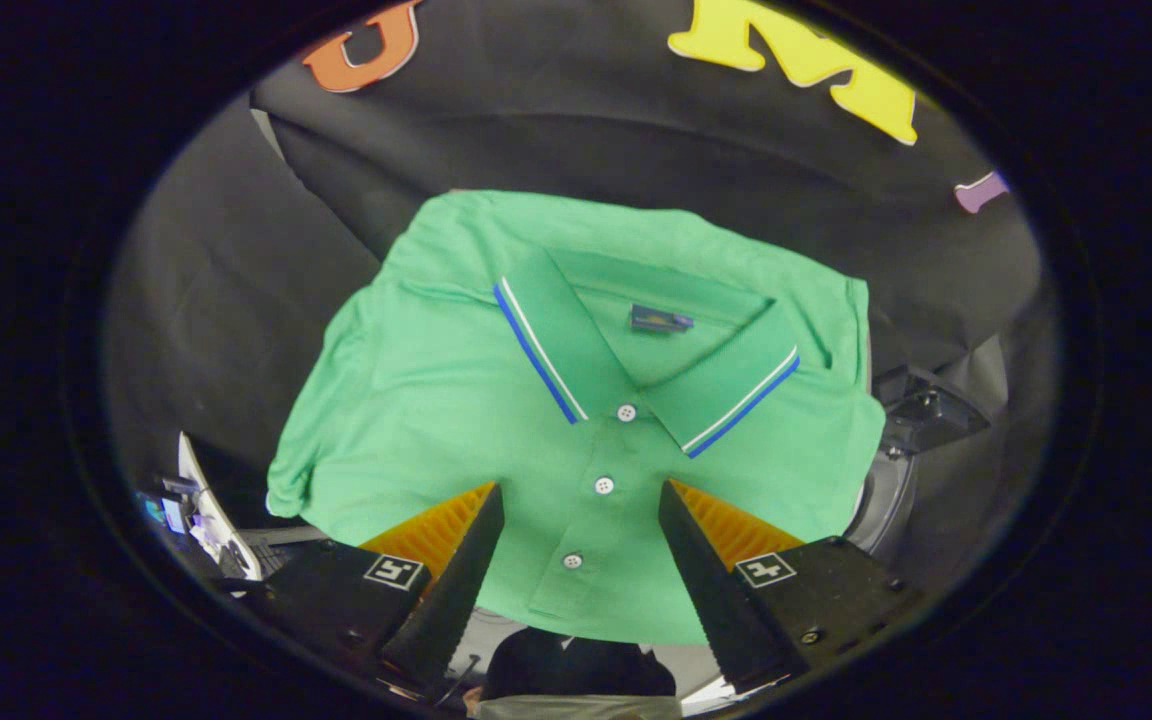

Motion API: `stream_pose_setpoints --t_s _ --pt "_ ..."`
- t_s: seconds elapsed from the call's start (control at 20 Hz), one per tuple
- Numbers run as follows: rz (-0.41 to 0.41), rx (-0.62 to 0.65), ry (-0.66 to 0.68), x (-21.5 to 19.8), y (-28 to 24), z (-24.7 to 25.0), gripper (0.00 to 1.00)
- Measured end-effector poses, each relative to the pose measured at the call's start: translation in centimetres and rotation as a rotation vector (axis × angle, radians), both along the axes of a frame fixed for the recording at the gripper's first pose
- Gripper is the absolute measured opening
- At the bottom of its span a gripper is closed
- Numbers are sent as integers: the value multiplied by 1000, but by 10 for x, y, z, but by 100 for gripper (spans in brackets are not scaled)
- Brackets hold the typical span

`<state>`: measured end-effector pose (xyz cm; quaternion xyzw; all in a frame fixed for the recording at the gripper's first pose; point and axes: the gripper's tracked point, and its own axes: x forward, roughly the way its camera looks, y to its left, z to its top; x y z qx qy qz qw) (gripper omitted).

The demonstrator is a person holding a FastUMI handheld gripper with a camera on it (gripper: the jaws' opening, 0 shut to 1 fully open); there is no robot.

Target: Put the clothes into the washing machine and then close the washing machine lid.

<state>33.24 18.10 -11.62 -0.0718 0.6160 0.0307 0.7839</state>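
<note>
My claw (581, 495) hangs over the green polo shirt (456, 380), fingers spread wide (button placket between them), gripping nothing.

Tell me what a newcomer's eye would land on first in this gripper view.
The green polo shirt grabs attention first: it lies spread flat, collar with blue and white trim away from the fingers, its white-buttoned placket running down between them. Next comes the gripper, its fingers wide apart and open over the shirt's lower front, gripping nothing. Beside the shirt's edge, a curved rim of the washing machine peeks out.
</note>
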Motion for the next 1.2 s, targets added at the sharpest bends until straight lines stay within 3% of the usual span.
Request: stream_pose_setpoints --t_s 0.4,0.5,0.7,0.75,0.8,0.95,1.2 --pt "2 -21 96 -1 3 2 90" --pt "-21 -12 81 1 -1 1 83" --pt "-60 66 56 10 -2 1 28" --pt "-73 106 57 12 -1 3 17" --pt "-89 143 65 10 -3 3 12" --pt "-130 202 79 7 -5 9 6" --pt "-119 285 3 12 -2 58 6"
